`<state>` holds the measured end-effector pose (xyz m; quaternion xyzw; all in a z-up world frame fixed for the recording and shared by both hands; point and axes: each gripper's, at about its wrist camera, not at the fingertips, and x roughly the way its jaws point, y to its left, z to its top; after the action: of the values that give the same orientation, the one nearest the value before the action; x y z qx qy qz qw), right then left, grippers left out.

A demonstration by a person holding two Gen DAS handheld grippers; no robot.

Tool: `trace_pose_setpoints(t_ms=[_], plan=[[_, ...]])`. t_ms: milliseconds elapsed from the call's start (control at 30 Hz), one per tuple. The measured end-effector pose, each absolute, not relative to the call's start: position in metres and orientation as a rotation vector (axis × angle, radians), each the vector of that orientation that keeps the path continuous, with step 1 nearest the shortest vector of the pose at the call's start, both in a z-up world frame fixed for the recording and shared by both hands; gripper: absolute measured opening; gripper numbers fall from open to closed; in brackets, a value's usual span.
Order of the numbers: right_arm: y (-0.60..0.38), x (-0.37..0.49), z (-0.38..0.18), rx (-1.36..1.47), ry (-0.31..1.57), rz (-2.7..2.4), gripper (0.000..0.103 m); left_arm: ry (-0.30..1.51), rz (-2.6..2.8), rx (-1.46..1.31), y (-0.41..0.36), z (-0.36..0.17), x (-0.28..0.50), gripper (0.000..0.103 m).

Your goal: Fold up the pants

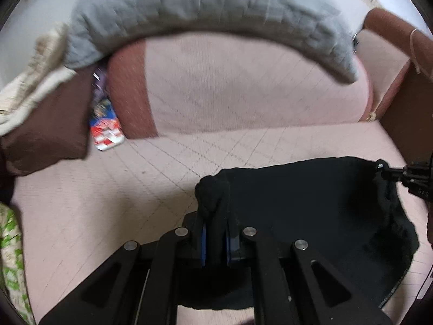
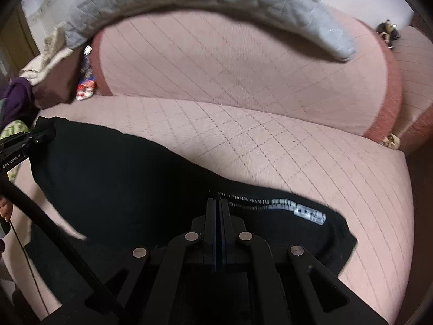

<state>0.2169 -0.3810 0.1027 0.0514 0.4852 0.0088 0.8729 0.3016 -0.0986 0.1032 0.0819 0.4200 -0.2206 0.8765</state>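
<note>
The black pants (image 1: pixel 311 211) hang stretched between my two grippers above the pink quilted sofa seat (image 1: pixel 108 189). My left gripper (image 1: pixel 215 233) is shut on a bunched corner of the pants. It also shows in the right wrist view (image 2: pixel 40 135) at the far left, at the cloth's edge. My right gripper (image 2: pixel 218 211) is shut on the pants (image 2: pixel 121 178) at the waistband, next to a white printed label (image 2: pixel 300 211). The right gripper also shows in the left wrist view (image 1: pixel 384 169), pinching the far corner.
A pink back cushion (image 2: pixel 243 67) stands behind the seat with a grey quilted blanket (image 1: pixel 203 2) draped over it. A brown cushion (image 1: pixel 51 124) and a red and blue packet (image 1: pixel 107 127) lie at the left. The sofa arm (image 1: pixel 403 124) is at the right.
</note>
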Motion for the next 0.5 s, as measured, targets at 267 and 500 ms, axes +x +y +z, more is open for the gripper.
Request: trace_pose_setpoints(t_ms=[267, 500], plan=[[-0.359, 0.089, 0.128, 0.249, 0.957, 0.091, 0.000, 0.679, -0.464, 0.244, -0.054, 0.154, 0.164, 0.011], [-0.326, -0.021, 0.057, 0.360, 1.072, 0.092, 0.001, 0.744, -0.424, 0.429, -0.024, 0.082, 0.040, 0.023]])
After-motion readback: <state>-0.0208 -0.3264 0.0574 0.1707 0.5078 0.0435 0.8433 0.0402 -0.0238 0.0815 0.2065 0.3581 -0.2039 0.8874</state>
